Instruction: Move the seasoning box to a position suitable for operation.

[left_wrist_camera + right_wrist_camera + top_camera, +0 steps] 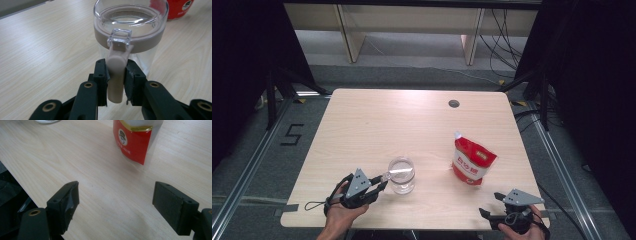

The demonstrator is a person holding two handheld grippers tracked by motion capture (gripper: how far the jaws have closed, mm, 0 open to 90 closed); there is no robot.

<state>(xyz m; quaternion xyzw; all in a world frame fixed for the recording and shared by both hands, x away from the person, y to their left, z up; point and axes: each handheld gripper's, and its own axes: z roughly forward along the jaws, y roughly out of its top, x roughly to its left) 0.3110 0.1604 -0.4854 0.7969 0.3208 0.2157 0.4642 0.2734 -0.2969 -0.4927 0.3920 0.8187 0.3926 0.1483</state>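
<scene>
A clear jar (402,175) (128,32) with a beige collar and a clear lid stands on the table's near left half. Its beige clasp handle (115,72) sticks out toward me, and my left gripper (382,184) (115,82) is shut on that handle. A red and white spouted pouch (472,160) (135,137) stands upright to the right of the jar. My right gripper (492,205) (115,202) hovers open at the near right corner, a short way in front of the pouch, with bare table between its jaws.
The wooden table (377,125) has a round cable hole (454,103) near its far edge. Its near edge lies just below both hands. Dark curtains and frame legs flank the table, and cables (507,35) trail on the floor behind.
</scene>
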